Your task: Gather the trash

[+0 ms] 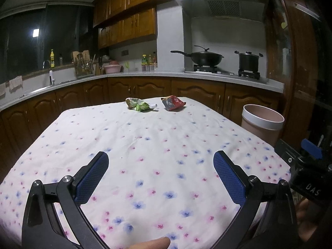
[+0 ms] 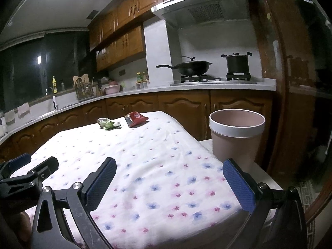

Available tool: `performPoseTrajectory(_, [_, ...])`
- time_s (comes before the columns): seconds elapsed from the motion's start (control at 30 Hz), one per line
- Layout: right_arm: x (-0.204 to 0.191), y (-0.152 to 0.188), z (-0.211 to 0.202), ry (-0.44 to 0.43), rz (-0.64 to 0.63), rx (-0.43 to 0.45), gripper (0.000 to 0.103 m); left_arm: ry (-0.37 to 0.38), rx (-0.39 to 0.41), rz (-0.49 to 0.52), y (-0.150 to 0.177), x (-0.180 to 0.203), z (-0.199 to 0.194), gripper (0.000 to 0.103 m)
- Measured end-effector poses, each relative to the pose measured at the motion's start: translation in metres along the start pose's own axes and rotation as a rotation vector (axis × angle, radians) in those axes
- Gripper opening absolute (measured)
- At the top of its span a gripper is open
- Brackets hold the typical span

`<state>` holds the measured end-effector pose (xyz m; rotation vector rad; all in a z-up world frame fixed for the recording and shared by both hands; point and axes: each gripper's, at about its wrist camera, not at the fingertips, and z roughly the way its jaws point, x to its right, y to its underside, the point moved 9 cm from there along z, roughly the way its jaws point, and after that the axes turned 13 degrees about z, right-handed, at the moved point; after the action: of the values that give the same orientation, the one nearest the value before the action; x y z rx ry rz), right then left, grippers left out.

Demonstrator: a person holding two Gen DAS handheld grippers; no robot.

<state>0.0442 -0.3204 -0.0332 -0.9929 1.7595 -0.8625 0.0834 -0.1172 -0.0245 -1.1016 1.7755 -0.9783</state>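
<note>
Both the left gripper (image 1: 160,178) and right gripper (image 2: 169,183) are spread wide, holding nothing. A green wrapper (image 1: 138,104) and red wrapper (image 1: 173,102) lie at the table's (image 1: 145,145) far end; the bin (image 2: 236,137) stands right of centre.

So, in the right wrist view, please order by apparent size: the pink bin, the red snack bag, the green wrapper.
1. pink bin, clearly largest, though also nearest the camera.
2-3. red snack bag and green wrapper look about alike; I would not rank them.
</note>
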Motion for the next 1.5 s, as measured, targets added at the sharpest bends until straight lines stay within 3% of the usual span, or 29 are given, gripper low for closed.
performPoseTrajectory(1.5, [-0.0018,0.0011,-0.0004,-0.001,-0.004,0.000,0.103,0.024,0.018,0.009,-0.0037,0.0018,-0.0030,0.103])
